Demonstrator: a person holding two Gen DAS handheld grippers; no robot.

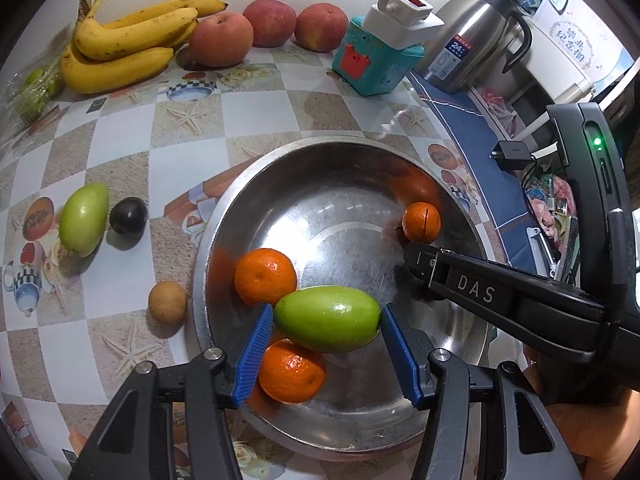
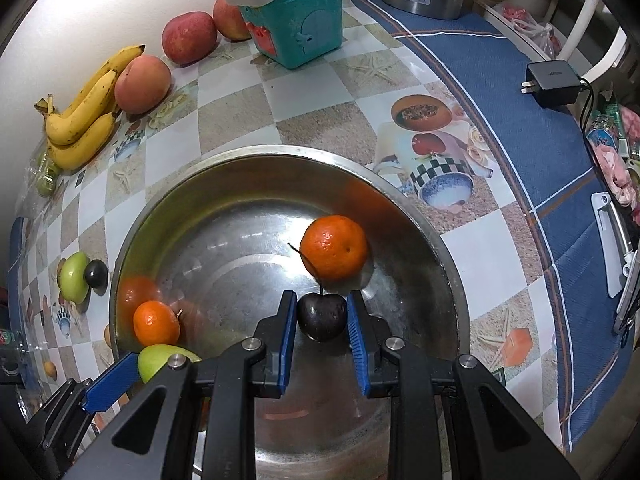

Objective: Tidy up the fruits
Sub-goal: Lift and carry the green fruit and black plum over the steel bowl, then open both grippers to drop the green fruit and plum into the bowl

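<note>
A steel bowl (image 1: 224, 216) (image 2: 440, 248) holds three oranges (image 1: 265, 276). My left gripper (image 1: 327, 320) is shut on a green oval fruit (image 1: 328, 318) and holds it over the bowl. My right gripper (image 2: 322, 316) is shut on a dark cherry (image 2: 322, 318) over the bowl, beside an orange (image 2: 334, 248); the right gripper also shows in the left wrist view (image 1: 416, 260). On the table left of the bowl lie another green fruit (image 1: 84, 218), a dark plum (image 1: 128, 216) and a small brown fruit (image 1: 167, 301).
Bananas (image 1: 124, 46) and three peaches (image 1: 221, 40) lie along the back wall. A teal box (image 1: 372, 60) with a white power strip (image 1: 404, 16), a steel kettle (image 1: 472, 40) and a black charger (image 2: 554, 84) stand to the right.
</note>
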